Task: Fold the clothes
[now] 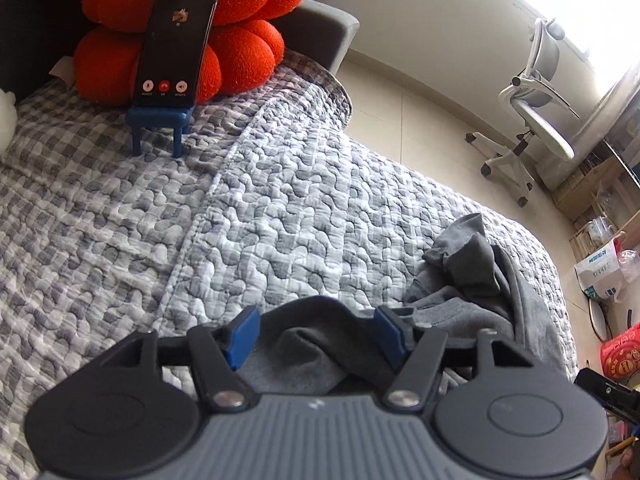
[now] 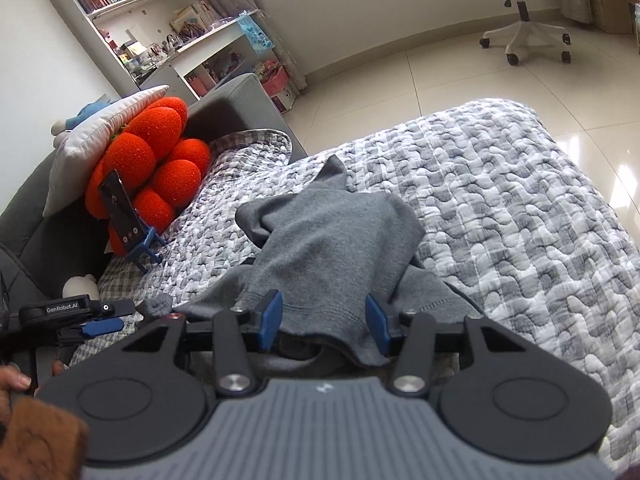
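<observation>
Grey garment: crumpled on quilted bed. Left gripper, right gripper: fingers spread, fabric between, unpinched

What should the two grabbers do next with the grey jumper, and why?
Probably close both and lift. The left gripper and right gripper are open with the grey jumper between their blue fingers, and it lies crumpled on the quilt. Gripping and raising the edge would let it hang straight for folding.

The garment lies on the quilt, the phone leaning against the cushion.
</observation>
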A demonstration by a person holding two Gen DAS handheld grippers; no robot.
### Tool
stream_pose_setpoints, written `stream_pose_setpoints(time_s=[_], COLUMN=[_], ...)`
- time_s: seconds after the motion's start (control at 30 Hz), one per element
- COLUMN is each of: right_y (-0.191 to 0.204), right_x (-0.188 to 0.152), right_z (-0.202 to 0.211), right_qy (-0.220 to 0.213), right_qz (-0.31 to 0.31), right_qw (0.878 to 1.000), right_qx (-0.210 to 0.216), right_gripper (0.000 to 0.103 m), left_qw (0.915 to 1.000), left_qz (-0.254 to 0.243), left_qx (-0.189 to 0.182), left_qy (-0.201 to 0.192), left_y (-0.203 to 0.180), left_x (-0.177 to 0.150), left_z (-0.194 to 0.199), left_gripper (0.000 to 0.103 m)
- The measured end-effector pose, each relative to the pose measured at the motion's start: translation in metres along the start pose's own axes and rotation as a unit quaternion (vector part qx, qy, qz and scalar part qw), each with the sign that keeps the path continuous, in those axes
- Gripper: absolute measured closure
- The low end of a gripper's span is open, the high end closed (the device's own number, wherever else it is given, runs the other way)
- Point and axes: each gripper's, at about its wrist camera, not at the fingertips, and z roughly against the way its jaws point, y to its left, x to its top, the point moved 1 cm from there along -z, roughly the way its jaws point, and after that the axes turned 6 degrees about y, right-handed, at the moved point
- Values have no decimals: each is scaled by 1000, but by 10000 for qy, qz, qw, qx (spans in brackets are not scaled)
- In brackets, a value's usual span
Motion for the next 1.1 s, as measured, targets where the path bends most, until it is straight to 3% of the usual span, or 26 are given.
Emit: stream_pose_setpoints(time_s=[0.1, 0.23, 0.33, 0.4, 0.63, 0.9, 1.03, 1.1], right_y=[11, 39, 53, 60, 69, 94, 88, 85], right_x=[0, -3, -7, -8, 18, 38, 48, 54], right_z=[-9, -19, -34, -45, -78, -138, -161, -171], right_qy=[-192, -383, -490, -503, -63, 329, 343, 335], right_qz=[130, 877, 1316, 1523, 1359, 2059, 2070, 2039], right_qw=[9996, 9938, 9856, 9801, 9835, 9626, 9571, 9551], right_qx=[-172, -564, -945, -1168, -1196, -1728, -1999, -2125], right_gripper=[53, 51, 44, 44, 44, 43, 43, 57], left_qw=[9994, 9975, 9980, 9973, 9957, 9960, 9955, 9951], left_qz=[234, 508, 529, 616, 840, 646, 660, 717], left_qx=[250, 482, 317, 346, 216, 287, 284, 243], left_qy=[-28, 112, 167, 178, 336, 549, 623, 639], left_y=[0, 1, 1, 6, 18, 15, 15, 16], left_x=[0, 4, 10, 13, 19, 18, 23, 26], left_z=[-16, -34, -38, -40, -48, -62, -68, -71], left_gripper=[39, 39, 39, 39, 39, 38, 37, 37])
